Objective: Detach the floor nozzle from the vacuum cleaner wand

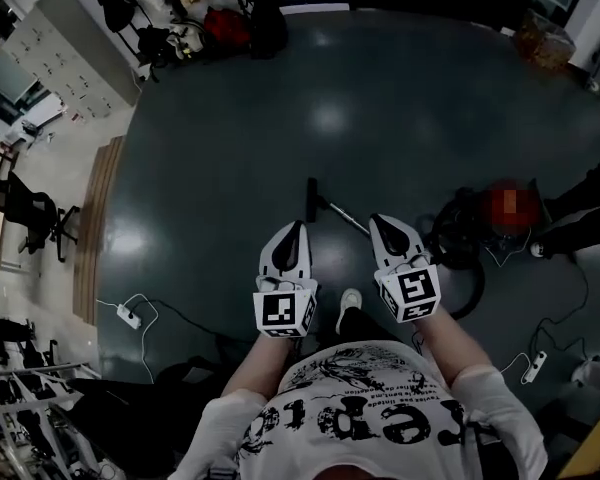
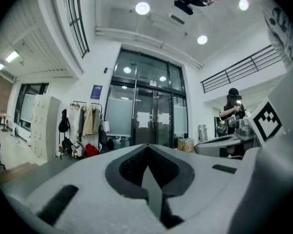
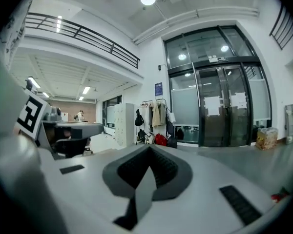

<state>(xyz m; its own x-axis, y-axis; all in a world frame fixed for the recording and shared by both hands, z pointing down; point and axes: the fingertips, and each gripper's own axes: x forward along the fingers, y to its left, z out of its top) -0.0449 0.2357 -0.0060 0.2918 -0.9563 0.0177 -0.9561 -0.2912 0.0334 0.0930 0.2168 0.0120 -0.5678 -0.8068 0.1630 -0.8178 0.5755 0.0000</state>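
jaws on left gripper (image 1: 297, 228) and right gripper (image 1: 378, 221) are pressed together on nothing, both held high, pointing level. floor nozzle (image 1: 310, 200) lies down on the dark floor (image 1: 280, 118) between their tips; wand (image 1: 342, 216) slants from it under the right gripper, probably the nearer hand for the joint

No txt I can read w/ certainty.

- Shirt (image 1: 370, 418): large blk lettering across the white chest, upside down in head view, partly creased. I can't resolve the letters.
- Left marker cube (image 1: 280, 311) on left gripper (image 1: 296, 228), right marker cube (image 1: 412, 293) on right gripper (image 1: 378, 221): blk/wht square code patterns, no chars.
- Blue sign (image 2: 96, 91) just left of glass doors (image 2: 151, 82): print too small.
- White sheets (image 2: 142, 117) on the door glass: I can't tell whether blank or printed.

No brands or nos. legible.
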